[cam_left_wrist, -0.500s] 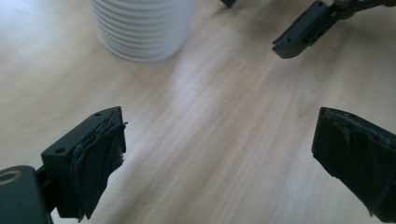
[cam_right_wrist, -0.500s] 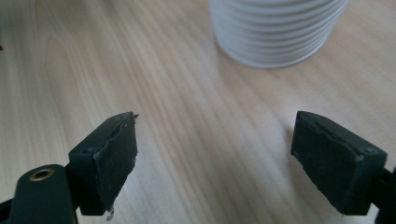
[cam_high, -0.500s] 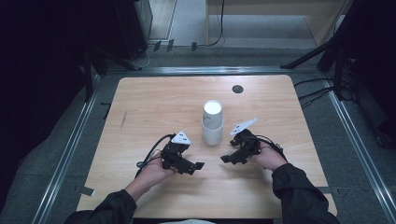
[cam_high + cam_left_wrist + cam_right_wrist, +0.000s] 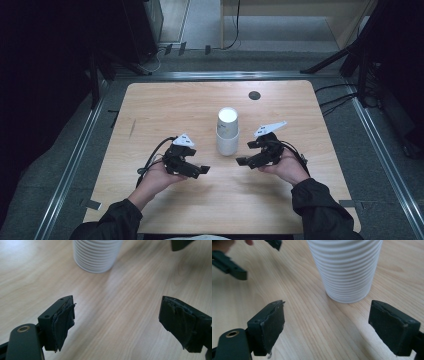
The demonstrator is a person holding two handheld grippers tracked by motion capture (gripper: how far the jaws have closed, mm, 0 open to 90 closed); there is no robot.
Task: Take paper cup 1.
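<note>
**Cup stack waits between two open grippers**

Cups (image 4: pixel 227 132), a white ribbed stack nested upside down, stand upright near the middle of the wooden table (image 4: pixel 165 107); the closed base on top hides any contents, and whether the top one is seated fully I cannot tell from above. Left gripper (image 4: pixel 199 171) lies low just beside the stack with jaws spread and nothing between them; right gripper (image 4: pixel 246 161) mirrors it on the other side, also released; both point inward, probably so one can steady the stack while the other lifts a cup.
</note>
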